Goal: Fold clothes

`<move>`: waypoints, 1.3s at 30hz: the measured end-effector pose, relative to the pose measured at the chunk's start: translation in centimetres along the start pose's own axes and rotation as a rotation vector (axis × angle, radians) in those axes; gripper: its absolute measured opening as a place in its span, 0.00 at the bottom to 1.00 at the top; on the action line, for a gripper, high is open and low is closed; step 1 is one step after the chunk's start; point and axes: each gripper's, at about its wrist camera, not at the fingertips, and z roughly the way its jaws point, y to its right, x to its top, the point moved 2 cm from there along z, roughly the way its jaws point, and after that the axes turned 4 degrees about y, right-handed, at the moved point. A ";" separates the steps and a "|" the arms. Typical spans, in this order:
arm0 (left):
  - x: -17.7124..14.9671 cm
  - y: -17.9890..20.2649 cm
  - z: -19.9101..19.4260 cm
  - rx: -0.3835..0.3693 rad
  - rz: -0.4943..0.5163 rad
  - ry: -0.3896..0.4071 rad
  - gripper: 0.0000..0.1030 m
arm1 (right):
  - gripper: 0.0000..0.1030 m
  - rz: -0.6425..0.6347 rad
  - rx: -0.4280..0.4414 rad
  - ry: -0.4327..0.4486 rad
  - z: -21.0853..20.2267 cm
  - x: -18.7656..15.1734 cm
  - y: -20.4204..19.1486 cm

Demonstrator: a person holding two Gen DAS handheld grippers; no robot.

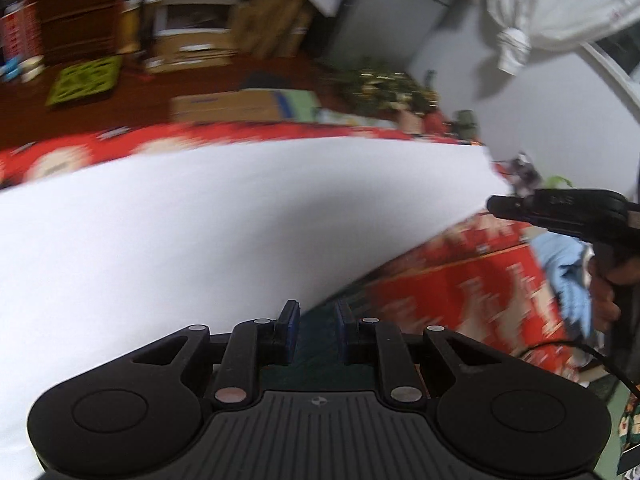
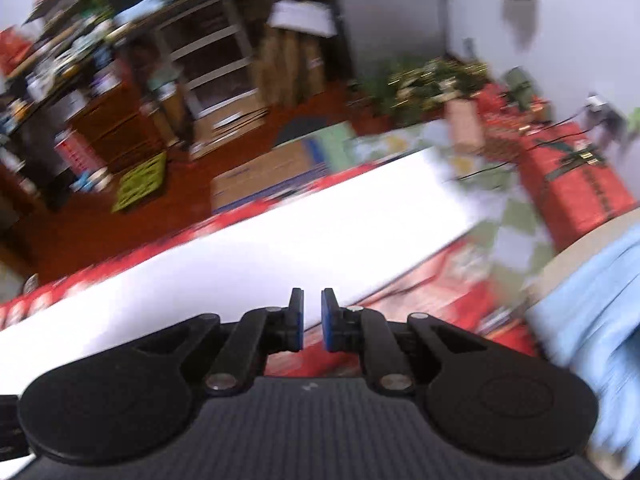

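Observation:
A white cloth (image 1: 200, 232) lies flat on a red patterned table cover (image 1: 460, 276); it also shows in the right wrist view (image 2: 280, 248). My left gripper (image 1: 316, 322) is open and empty at the cloth's near edge. My right gripper (image 2: 312, 314) is open with a narrow gap and empty, above the cloth's near edge. The right gripper also shows in the left wrist view (image 1: 496, 204) at the cloth's right corner. A light blue garment (image 2: 592, 320) lies at the right. Both views are blurred.
Cardboard boxes (image 2: 264, 176), a green mat (image 2: 140, 184) and shelves (image 2: 212, 72) stand on the floor beyond the table. A red gift box (image 2: 572, 188) and greenery (image 2: 428, 84) sit at the table's far right. White fabric (image 1: 560, 4) hangs at the wall.

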 end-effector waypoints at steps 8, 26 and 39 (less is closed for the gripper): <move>-3.9 -13.8 -7.7 0.136 -0.023 -0.055 0.15 | 0.11 -0.075 0.163 -0.159 -0.6 -11.4 -23.6; -8.8 -20.4 -8.2 0.187 -0.138 -0.081 0.15 | 0.04 -0.315 0.209 -0.327 2.2 -21.0 -41.4; -11.4 -27.6 -14.6 0.427 -0.321 0.000 0.15 | 0.10 -0.372 0.306 -0.383 0.5 -18.3 -41.6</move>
